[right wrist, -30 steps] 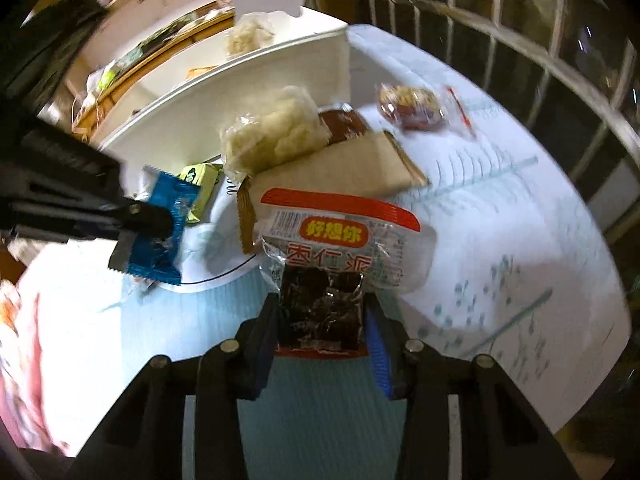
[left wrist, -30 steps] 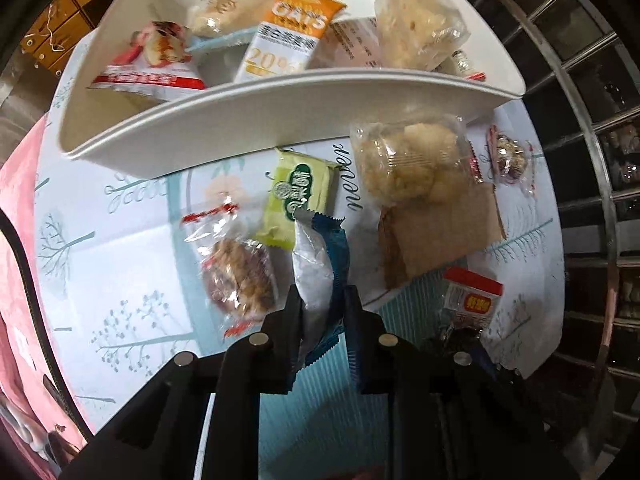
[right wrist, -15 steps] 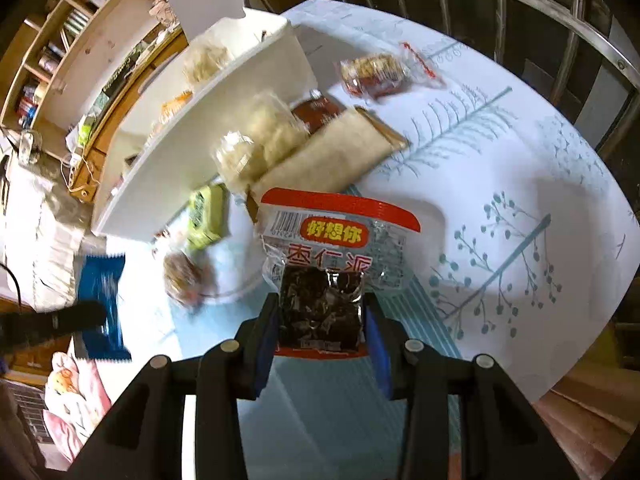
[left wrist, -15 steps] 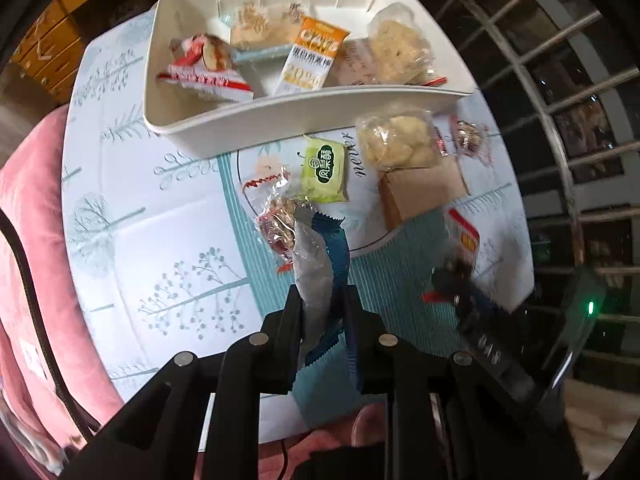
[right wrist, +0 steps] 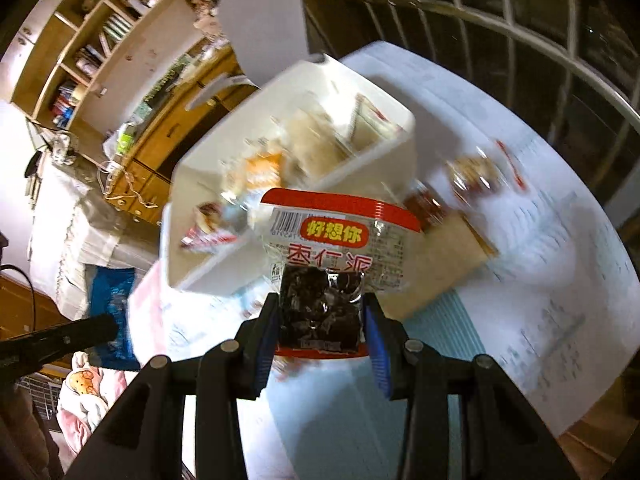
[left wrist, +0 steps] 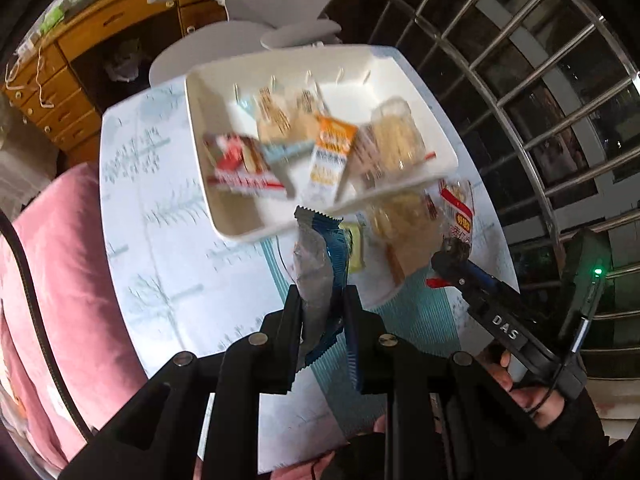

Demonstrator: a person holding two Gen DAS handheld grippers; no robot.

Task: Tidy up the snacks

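A blue snack packet [left wrist: 320,276] is clamped between the jaws of the left gripper [left wrist: 322,320], its crimped end standing up toward twelve o'clock. A red-topped clear packet [right wrist: 332,248] with dark contents is grasped by the right gripper [right wrist: 322,320]; in the left wrist view this gripper [left wrist: 450,254] is seen at three o'clock, carried by a hand [left wrist: 532,396]. Beyond both grippers, at twelve o'clock, a white tray [left wrist: 232,220] holding several blurred snacks is seen on the patterned surface [left wrist: 168,264]. A green packet [left wrist: 357,254] and a brown packet [right wrist: 448,256] are left lying on the surface beside the tray.
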